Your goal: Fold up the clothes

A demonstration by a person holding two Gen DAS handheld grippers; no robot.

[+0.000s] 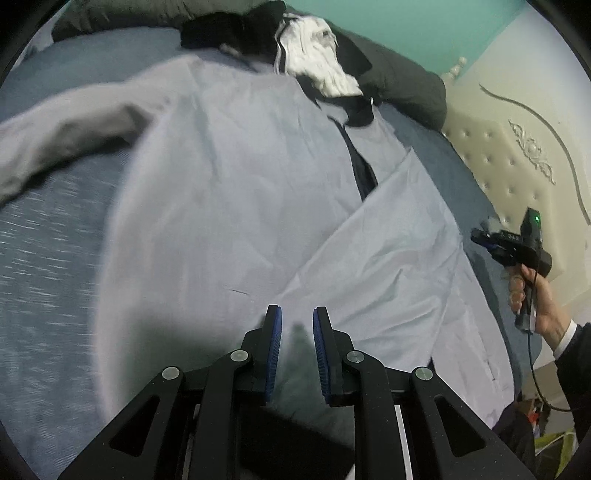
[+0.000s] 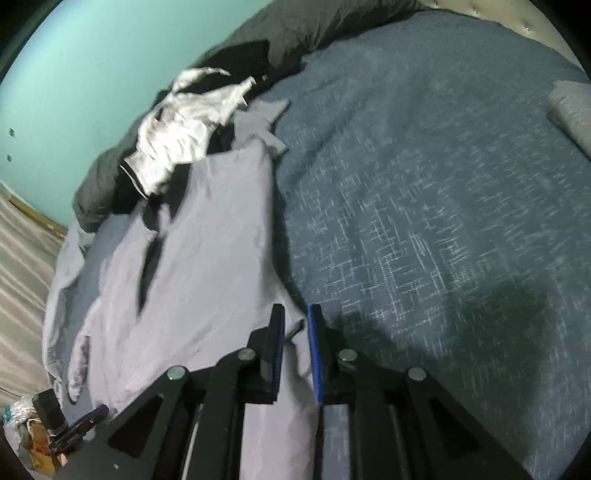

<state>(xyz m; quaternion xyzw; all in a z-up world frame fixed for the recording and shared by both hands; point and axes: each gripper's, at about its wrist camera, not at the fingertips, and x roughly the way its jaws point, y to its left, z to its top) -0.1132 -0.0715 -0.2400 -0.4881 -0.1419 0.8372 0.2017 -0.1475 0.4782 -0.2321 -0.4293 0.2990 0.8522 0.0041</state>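
Garment: a pale lavender, thin woven shirt-like garment point(image 1: 229, 192) lies spread on the blue-grey textured bedspread point(image 1: 48, 258), creased, one side panel folded diagonally inward, a sleeve trailing off to one side.
Left gripper point(image 1: 297, 328): jaws narrowly parted; lavender cloth lies under and between the blue ribbed pads point(image 1: 275, 354), but whether they pinch it I cannot tell.
Right gripper point(image 2: 295, 332): jaws nearly closed with a fold of the lavender hem running between them; it appears clamped.
Risk: the thin, slippery-looking fabric could slide out of a shallow pinch, dropping the fold unevenly.
Risk: lifting one corner ahead of the other would skew the crease.
Clutter: a crumpled white satin-like garment point(image 1: 321, 59) and black clothes point(image 1: 221, 33) sit near the collar, and could snag.
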